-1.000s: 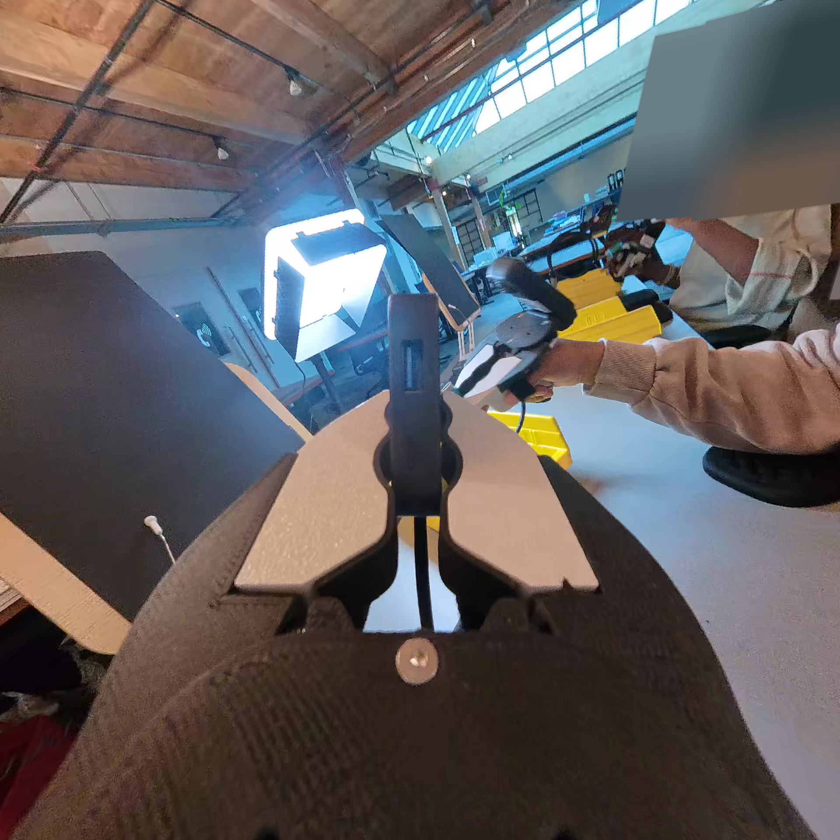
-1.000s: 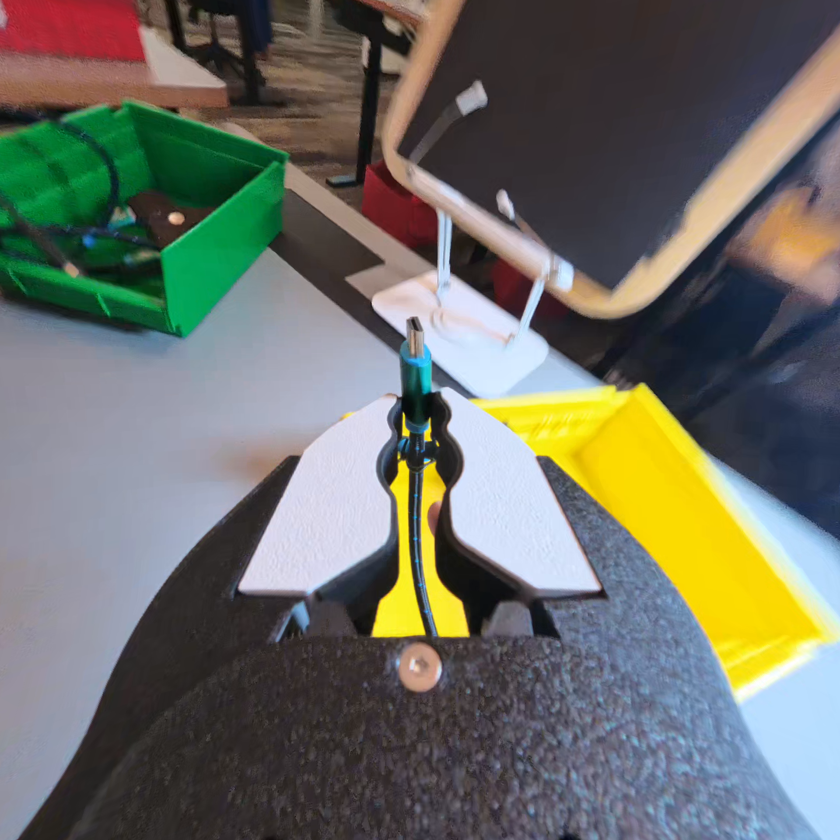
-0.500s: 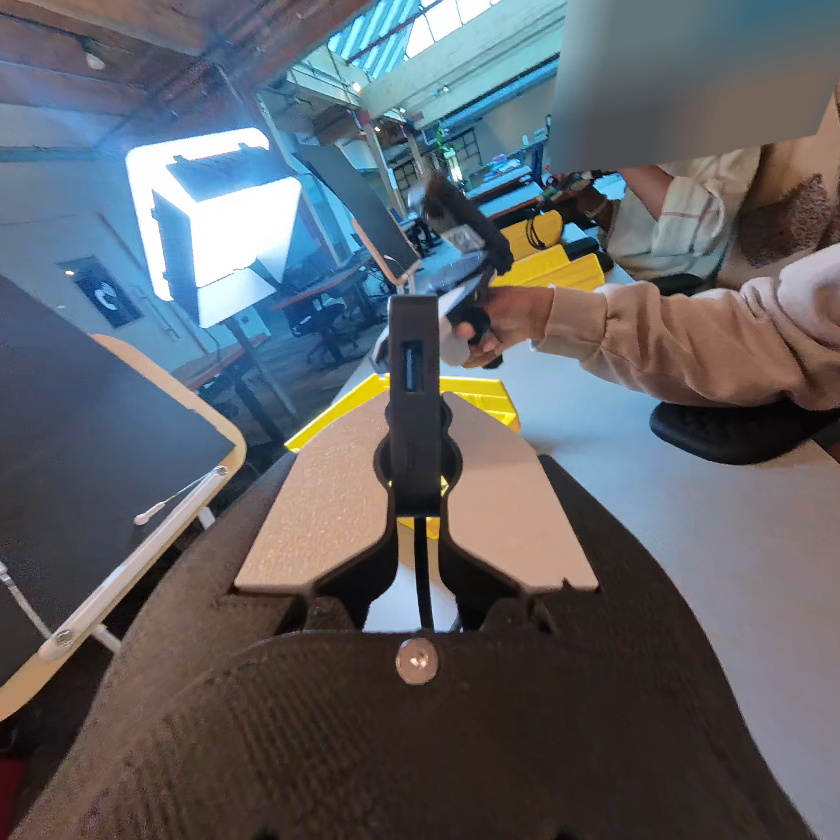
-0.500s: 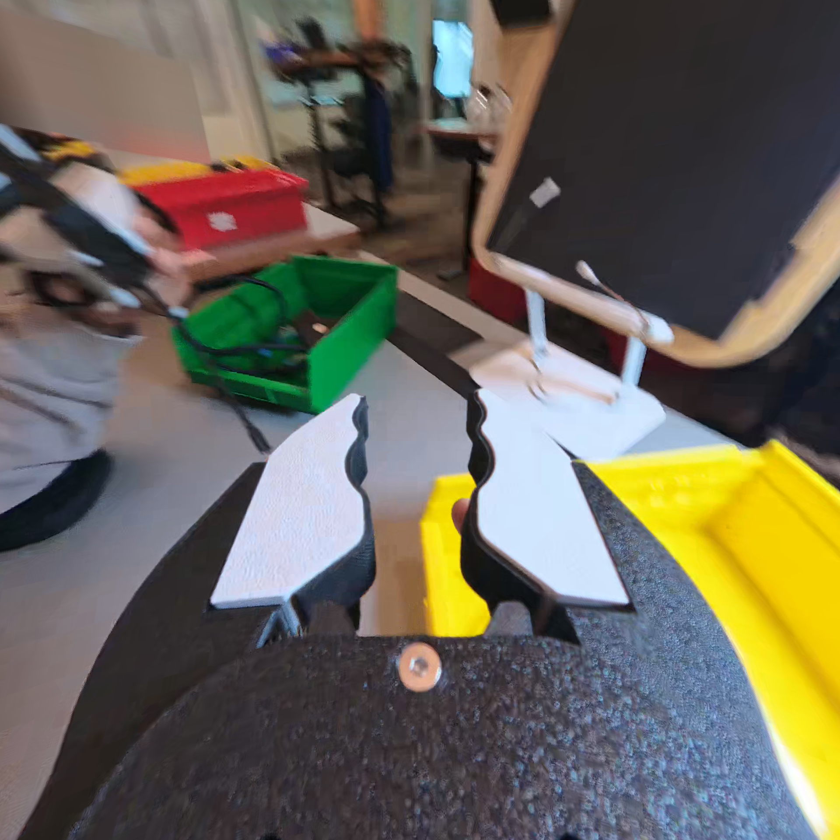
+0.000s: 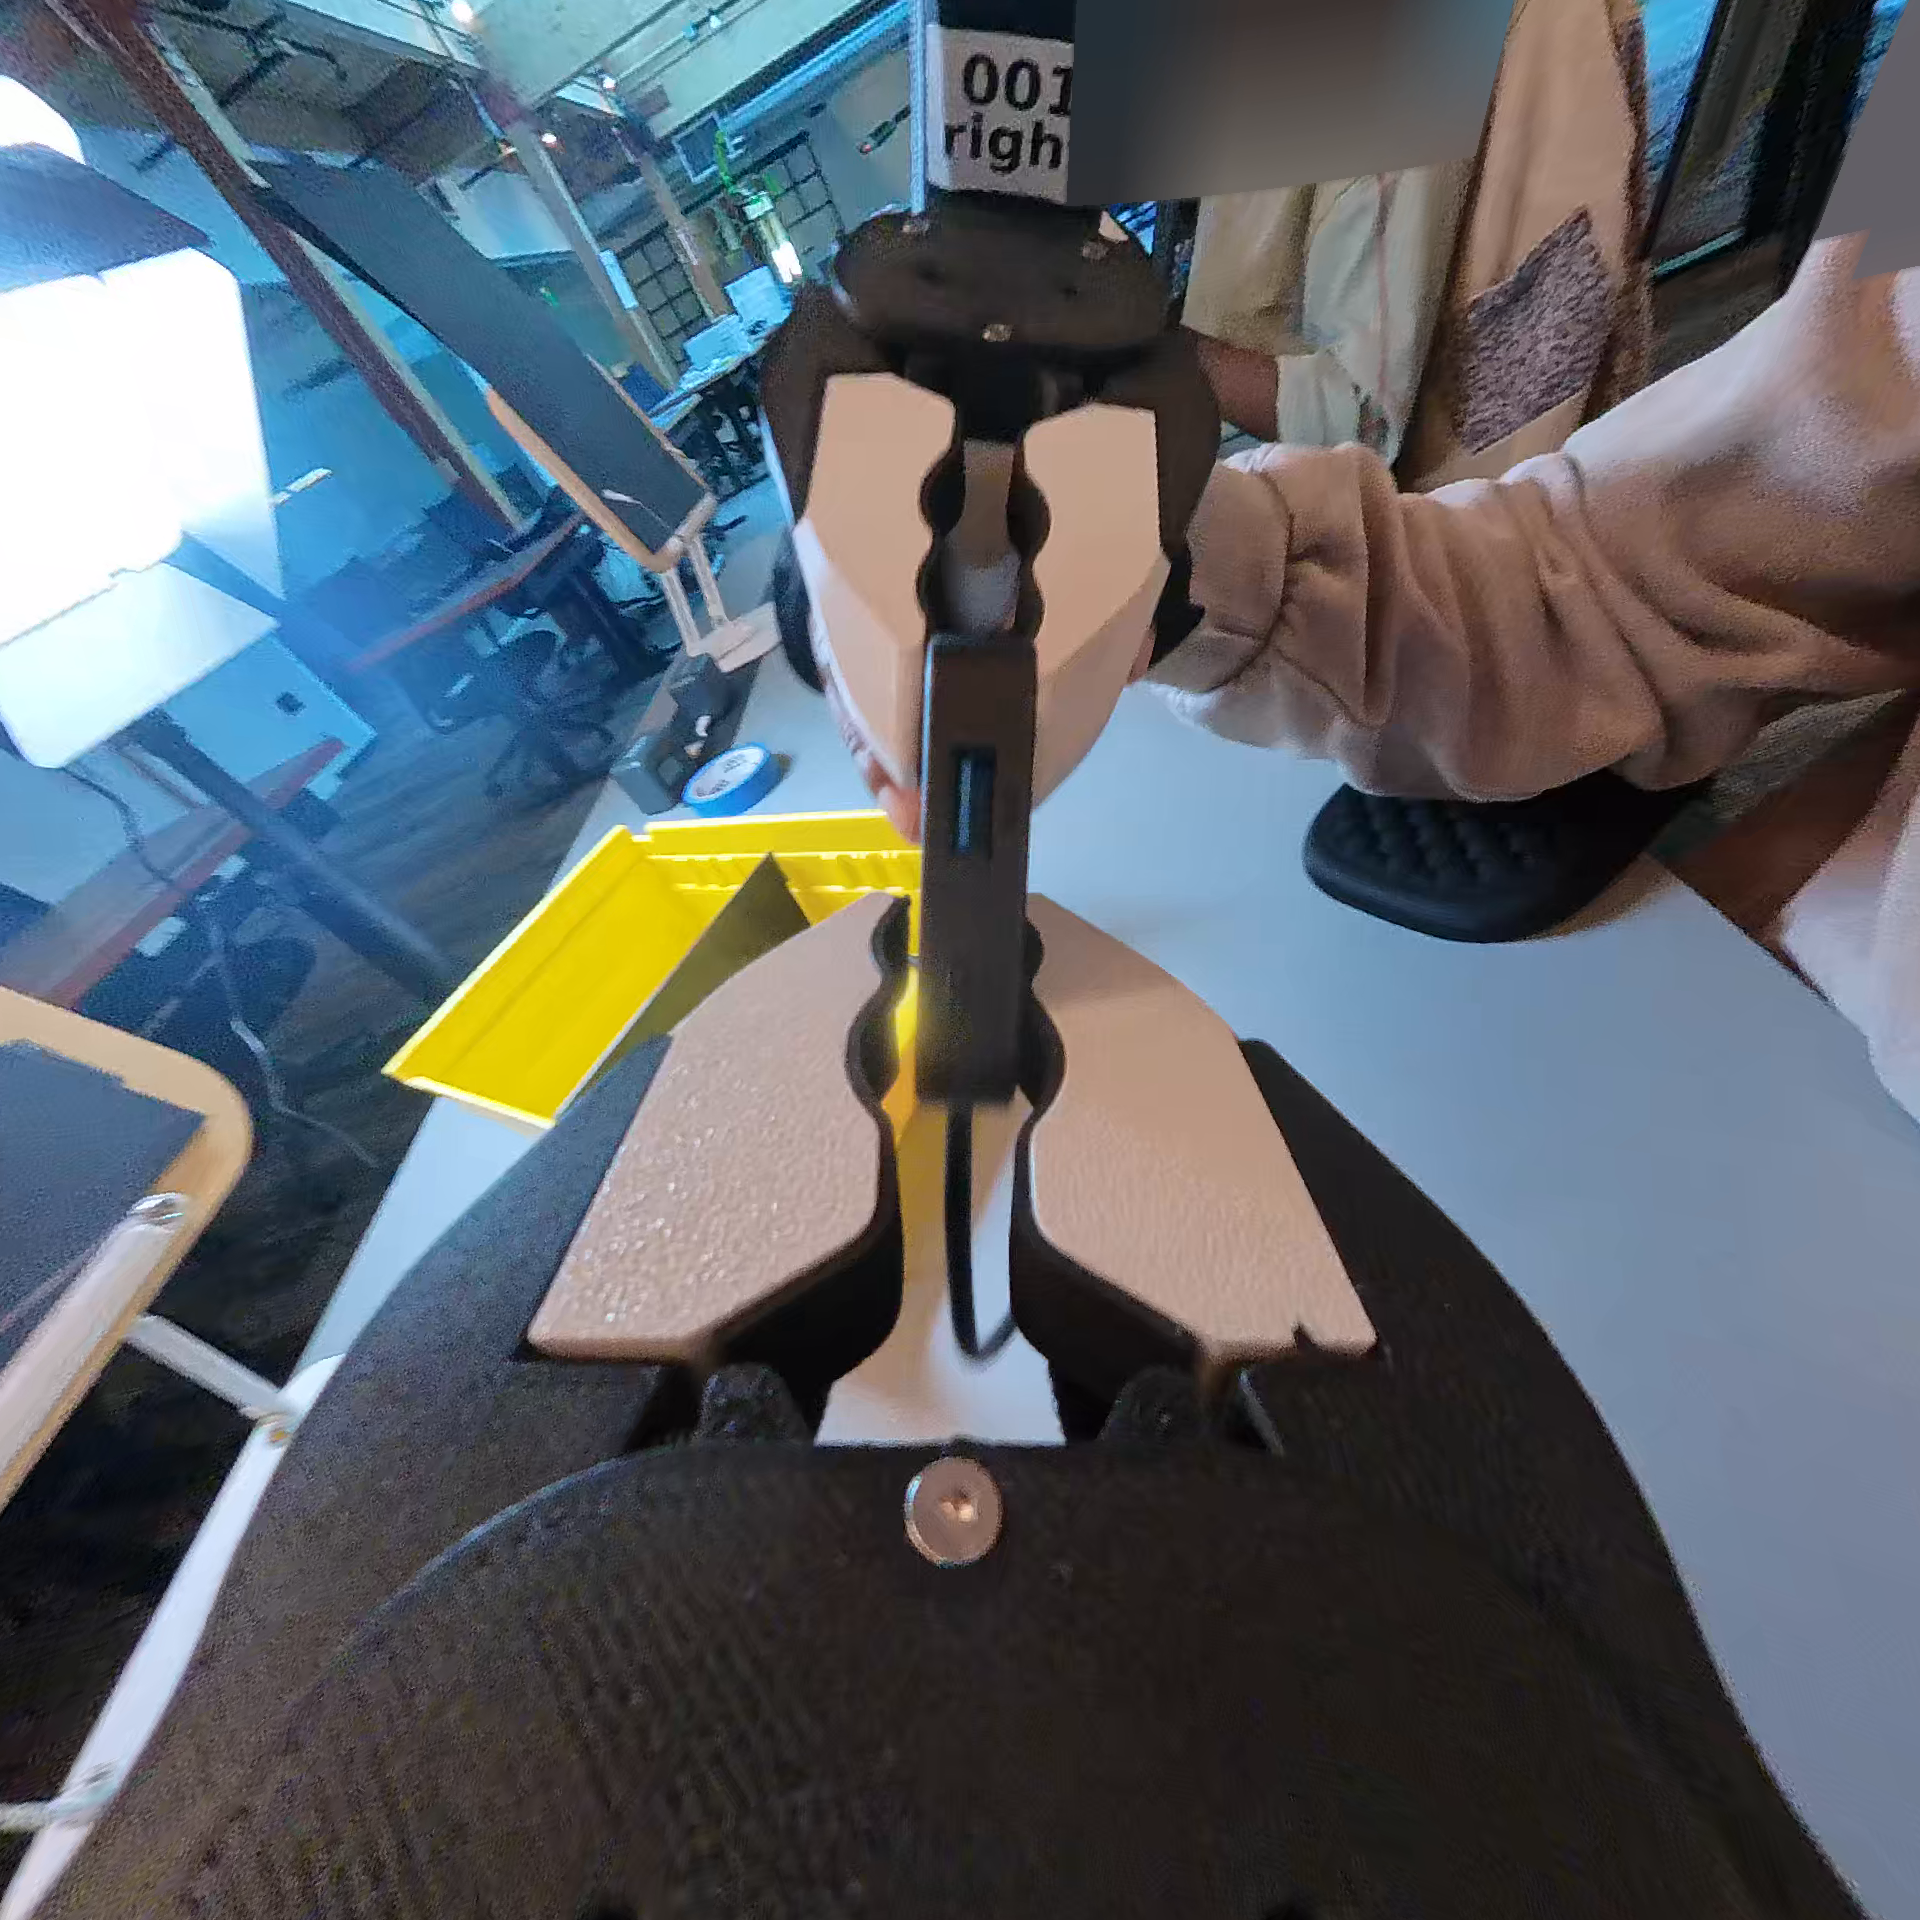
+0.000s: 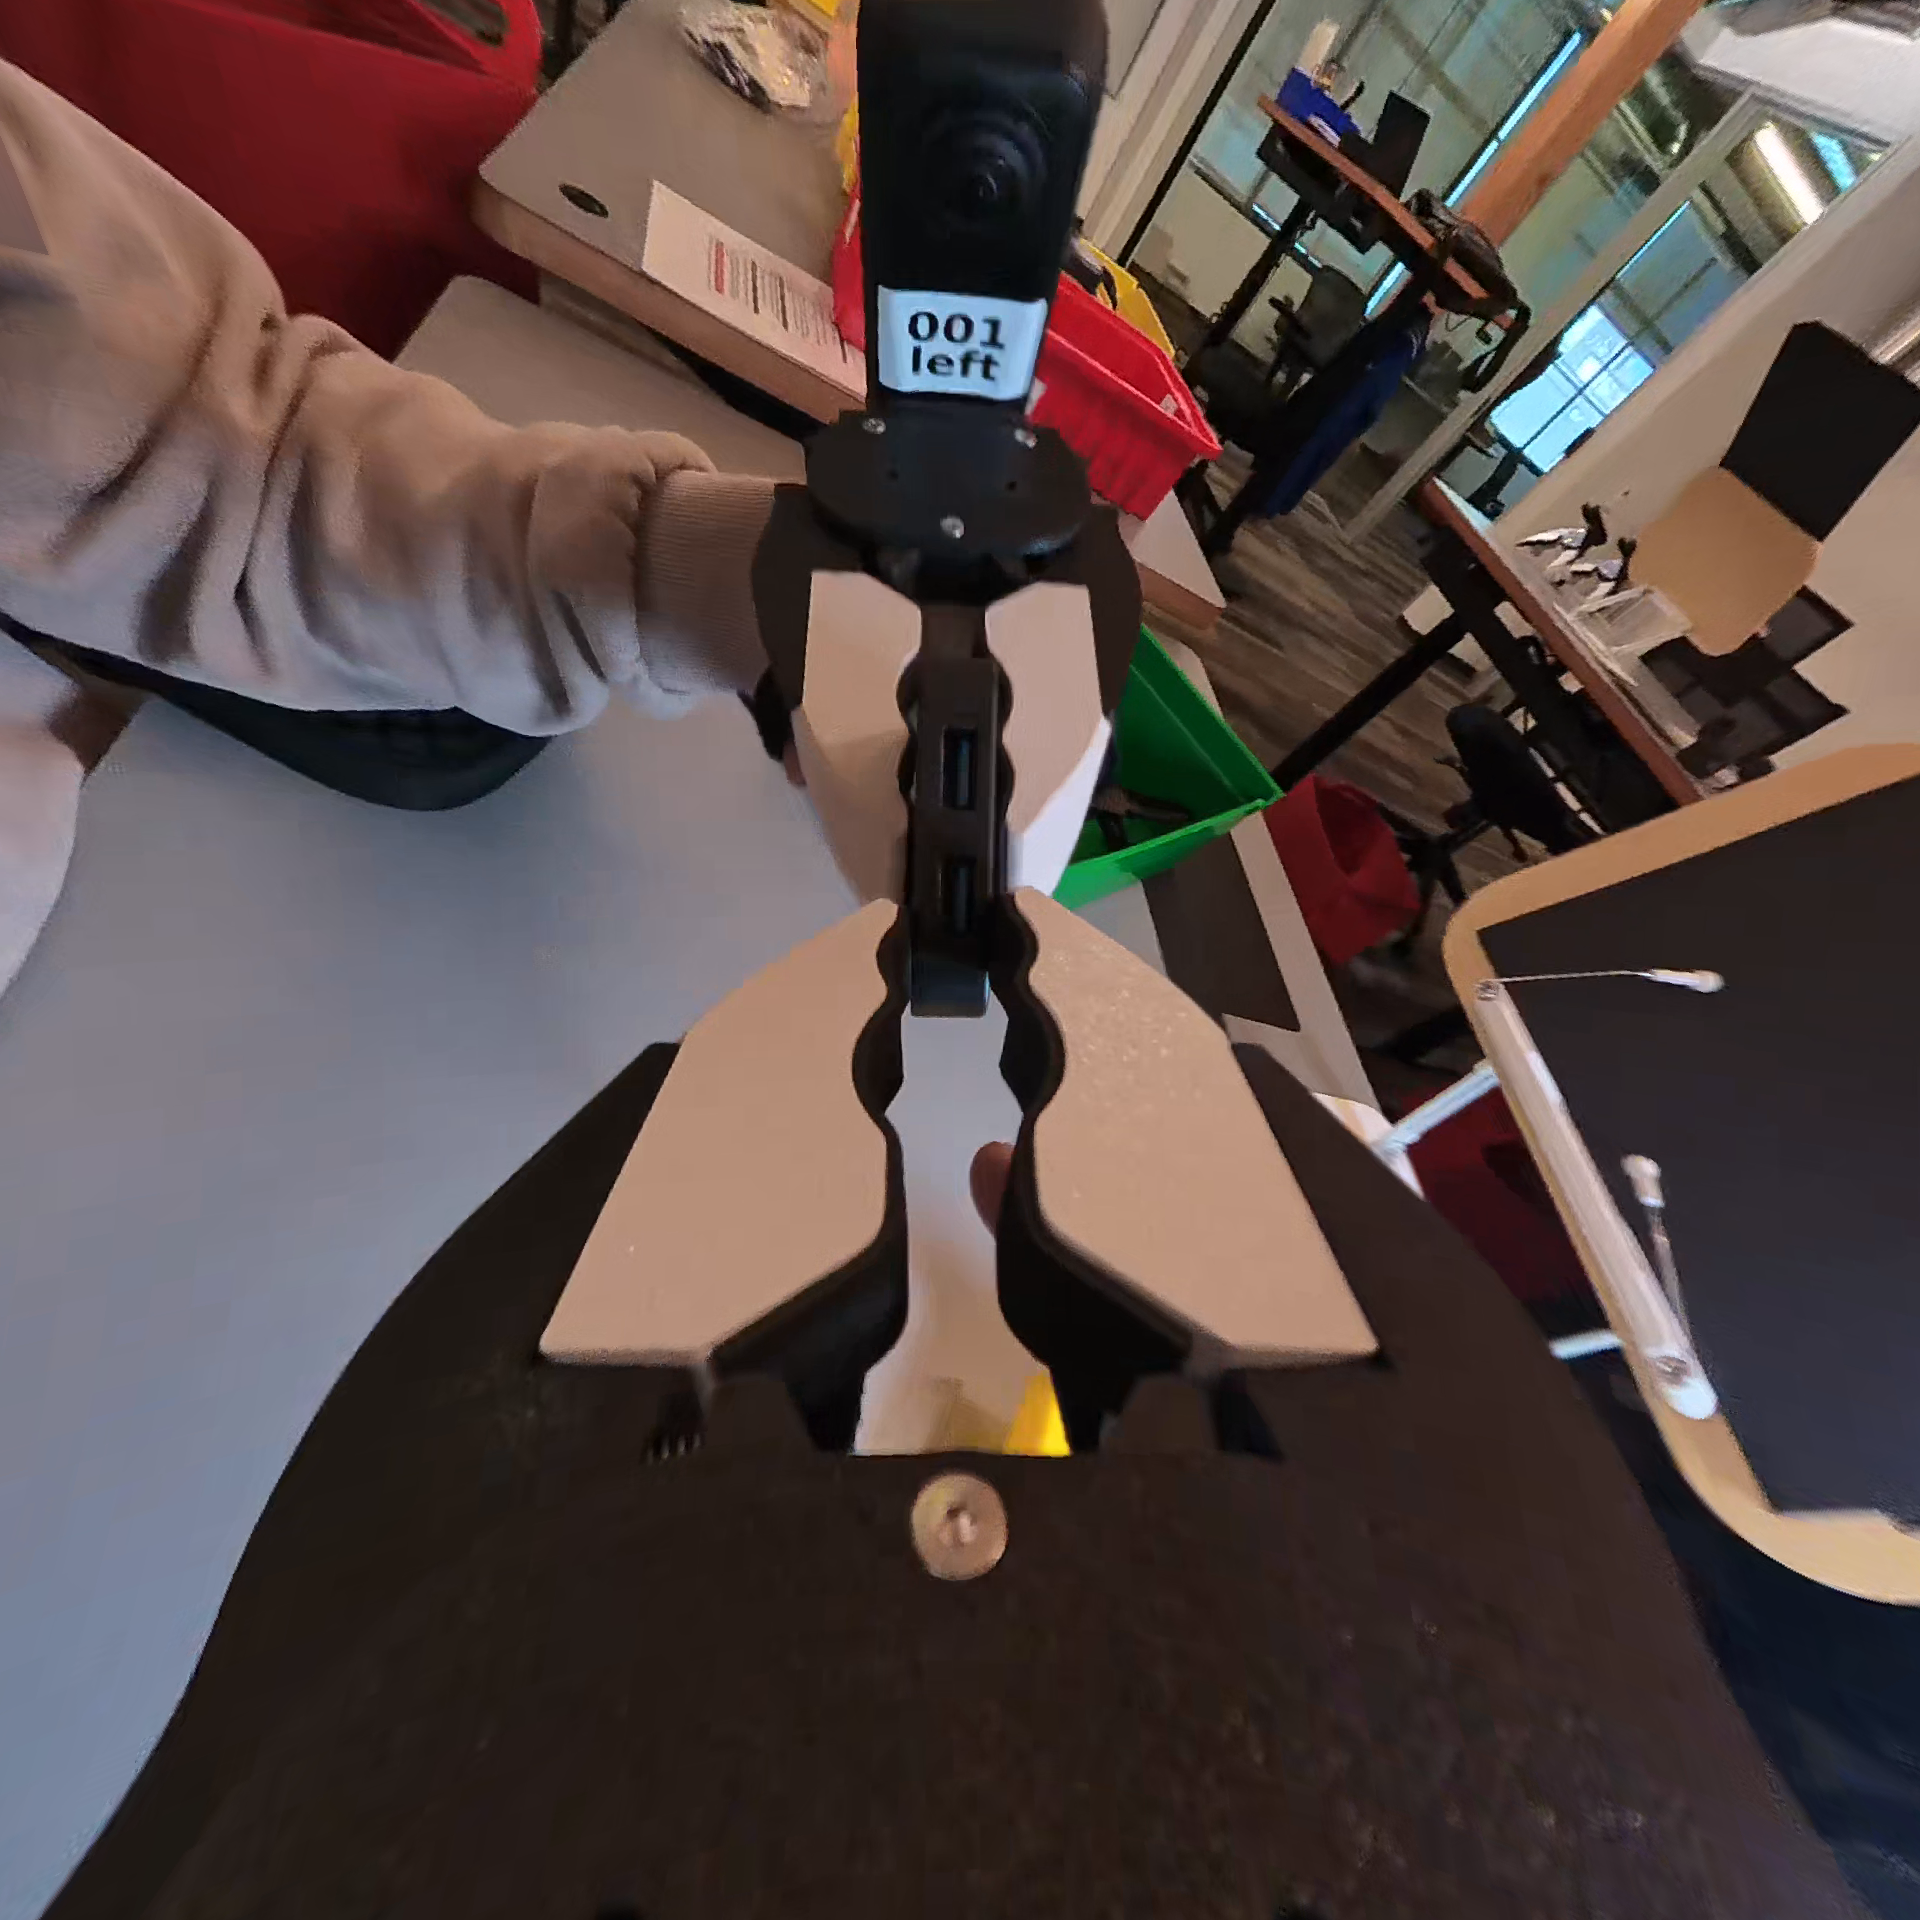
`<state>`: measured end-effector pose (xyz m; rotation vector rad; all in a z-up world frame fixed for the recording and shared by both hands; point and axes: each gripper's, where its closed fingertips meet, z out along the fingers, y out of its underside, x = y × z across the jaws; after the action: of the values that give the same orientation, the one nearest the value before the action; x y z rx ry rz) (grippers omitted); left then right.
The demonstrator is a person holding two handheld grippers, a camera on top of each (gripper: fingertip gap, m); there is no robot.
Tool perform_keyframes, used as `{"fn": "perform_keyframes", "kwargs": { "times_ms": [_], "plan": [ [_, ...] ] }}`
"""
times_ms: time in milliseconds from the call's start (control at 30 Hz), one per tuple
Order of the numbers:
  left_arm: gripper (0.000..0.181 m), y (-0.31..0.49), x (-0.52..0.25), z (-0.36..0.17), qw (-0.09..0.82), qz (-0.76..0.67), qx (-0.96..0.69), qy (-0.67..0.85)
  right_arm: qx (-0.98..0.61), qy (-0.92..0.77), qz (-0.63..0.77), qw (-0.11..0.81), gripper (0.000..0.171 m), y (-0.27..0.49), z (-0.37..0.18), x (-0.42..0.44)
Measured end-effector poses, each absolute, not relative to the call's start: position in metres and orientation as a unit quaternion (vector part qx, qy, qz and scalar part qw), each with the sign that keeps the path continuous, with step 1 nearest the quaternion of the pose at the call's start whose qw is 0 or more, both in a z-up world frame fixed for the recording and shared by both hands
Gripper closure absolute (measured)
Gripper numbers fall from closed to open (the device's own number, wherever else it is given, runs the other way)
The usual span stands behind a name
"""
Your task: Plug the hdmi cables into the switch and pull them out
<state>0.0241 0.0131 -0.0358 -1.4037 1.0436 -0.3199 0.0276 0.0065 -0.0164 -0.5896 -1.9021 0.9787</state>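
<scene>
The switch (image 5: pixel 977 862) is a slim black bar with blue ports, and its black cable (image 5: pixel 961 1247) trails back between my left fingers. My left gripper (image 5: pixel 961 914) is shut on the switch's near end and holds it above the grey table (image 5: pixel 1455 1195). My right gripper (image 5: pixel 971 790) faces it head-on, its fingers closed around the switch's far end. In the right wrist view, my right gripper (image 6: pixel 958 904) clasps the tip of the switch (image 6: pixel 956 800), with the left gripper (image 6: pixel 956 873) beyond it. No loose cable plug is in view.
A yellow bin (image 5: pixel 582 977) sits at the table edge under the grippers. A green bin (image 6: pixel 1174 821) and a red bin (image 6: pixel 1122 384) stand farther off. A black board on a white stand (image 6: pixel 1714 1143) is close on one side. A black wrist pad (image 5: pixel 1475 862) lies under the person's sleeve. The tips of both grippers are at nearly the same place.
My right gripper let go of the teal cable plug, opened, swung round to face the left gripper and closed on the switch's far end. My left gripper tilted down toward the table.
</scene>
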Motion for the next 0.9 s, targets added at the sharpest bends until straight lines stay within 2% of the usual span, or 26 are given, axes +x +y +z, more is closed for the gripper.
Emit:
{"fn": "perform_keyframes", "kwargs": {
  "times_ms": [100, 267, 400, 467, 567, 633, 700, 900],
  "plan": [
    [0.155, 0.008, 0.004, -0.007, 0.678, -0.128, -0.591, 0.417, -0.260, -0.728, 0.377, 0.510, 0.157, 0.043, 0.011, 0.046],
    [0.161, -0.002, -0.043, 0.040, 0.762, -0.135, -0.550, 0.314, -0.377, -0.594, 0.249, 0.666, 0.157, 0.171, 0.031, 0.068],
    [0.169, -0.001, -0.051, 0.041, 0.768, -0.155, -0.546, 0.297, -0.444, -0.483, 0.109, 0.747, 0.157, 0.273, 0.002, 0.080],
    [0.170, 0.004, -0.045, 0.032, 0.755, -0.147, -0.558, 0.311, -0.493, -0.493, 0.053, 0.715, 0.157, 0.312, -0.047, 0.078],
    [0.170, 0.010, -0.034, 0.018, 0.734, -0.122, -0.575, 0.340, -0.579, -0.548, 0.024, 0.603, 0.157, 0.340, -0.125, 0.075],
    [0.170, 0.014, -0.033, 0.011, 0.721, -0.102, -0.589, 0.351, -0.609, -0.557, 0.008, 0.565, 0.155, 0.346, -0.146, 0.077],
    [0.170, 0.020, -0.041, 0.005, 0.710, -0.073, -0.610, 0.344, -0.639, -0.555, 0.020, 0.532, 0.142, 0.344, -0.152, 0.078],
    [0.169, 0.029, -0.106, -0.001, 0.674, 0.037, -0.692, 0.256, -0.638, -0.519, 0.144, 0.551, 0.135, 0.320, -0.101, 0.078]
  ]
}}
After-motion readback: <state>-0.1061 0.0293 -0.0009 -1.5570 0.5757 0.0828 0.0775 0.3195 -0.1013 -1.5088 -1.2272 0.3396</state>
